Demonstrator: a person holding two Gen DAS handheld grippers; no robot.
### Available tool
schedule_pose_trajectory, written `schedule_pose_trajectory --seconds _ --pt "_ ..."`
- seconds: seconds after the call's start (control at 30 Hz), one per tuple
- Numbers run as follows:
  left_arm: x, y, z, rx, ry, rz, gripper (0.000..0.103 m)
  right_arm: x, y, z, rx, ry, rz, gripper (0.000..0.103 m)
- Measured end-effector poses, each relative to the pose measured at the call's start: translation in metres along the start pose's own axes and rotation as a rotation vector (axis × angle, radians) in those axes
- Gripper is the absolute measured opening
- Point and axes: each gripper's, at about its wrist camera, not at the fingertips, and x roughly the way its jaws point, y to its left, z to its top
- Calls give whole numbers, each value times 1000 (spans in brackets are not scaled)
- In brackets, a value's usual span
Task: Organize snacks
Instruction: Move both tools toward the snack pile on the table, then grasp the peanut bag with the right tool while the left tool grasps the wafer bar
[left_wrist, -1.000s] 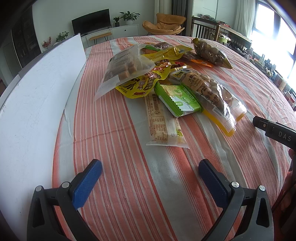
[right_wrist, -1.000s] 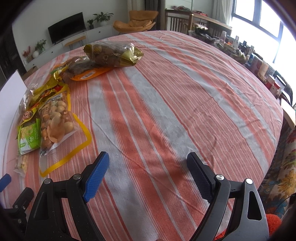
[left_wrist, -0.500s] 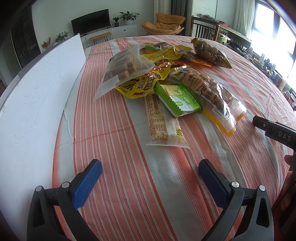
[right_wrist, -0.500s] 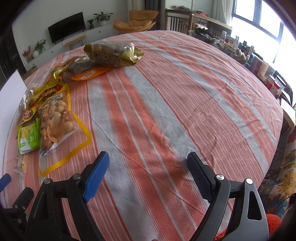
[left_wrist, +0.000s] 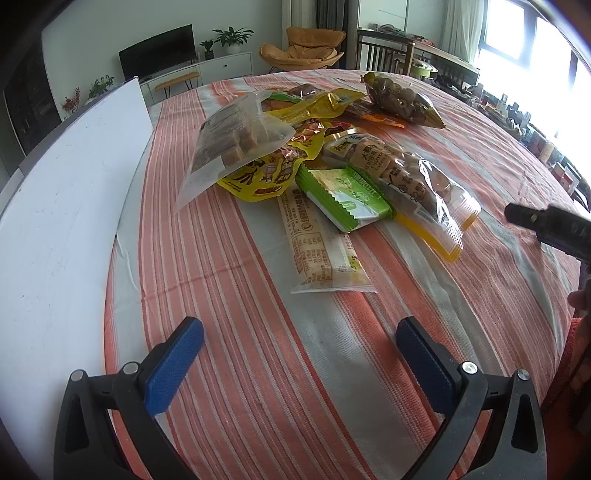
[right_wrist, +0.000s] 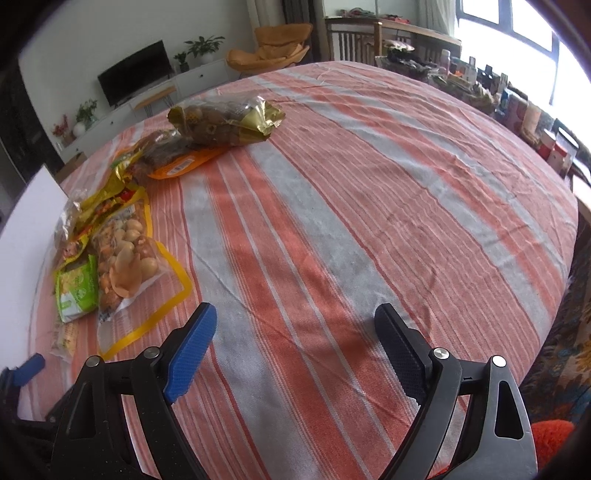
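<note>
Left tool (left_wrist: 300, 345): black frame, blue ribbed pads, silver screws; right tool (right_wrist: 295, 325) same.

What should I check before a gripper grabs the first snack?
1. Left gripper open and holding nothing: ok.
2. Right gripper open and holding nothing: ok.
3. Long cracker pack nearest the left gripper, bare striped tablecloth between them: ok.
4. Cracker pack free to lift: not ok, the green pack lies over its far end.
5. Where the snacks should go: cannot tell; only a white board lies beside them.
</note>
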Motion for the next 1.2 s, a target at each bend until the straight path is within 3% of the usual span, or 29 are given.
schedule_pose_trajectory --seconds 0.13,0.27,0.4,0.5,0.57,0.6,0.67,0.73,0.83,0.93,1.0,1.1,1.17,1.2 --pt "0 0 0 -3 -5 0 103 -13 -4 10 48 -49 120 90" --pt "0 0 0 -2 -6 0 103 0 44 36 -129 49 290 90" --pt "0 -1 -1 -2 -6 -2 103 33 110 51 -371 152 286 88" --pt "-1 0 -1 0 -8 -7 103 60 143 49 -473 233 267 87" --pt "-1 0 -1 2 -9 -10 103 62 145 49 -451 225 245 74" --pt "-1 0 0 2 -9 -10 103 60 142 49 -424 228 240 63" --pt "-1 0 -1 2 -9 -12 103 53 128 47 -368 241 249 63" --pt "-1 1 0 3 -2 -15 103 42 107 36 -314 223 176 63" --pt "-3 10 6 -60 22 -25 102 22 75 16 -232 113 90 65" --pt "-7 23 28 -150 3 -85 101 7 47 -7 -149 -5 108 67" --pt "-1 20 48 -129 32 -83 98 2 45 -7 -135 -11 97 68" --pt "12 1 62 -7 87 -45 84 5 47 -3 -137 -11 100 69" --pt "19 -11 61 75 107 -14 65 2 44 -4 -124 -12 115 69" --pt "18 -14 58 96 96 -16 60 1 42 -3 -113 -13 127 69"
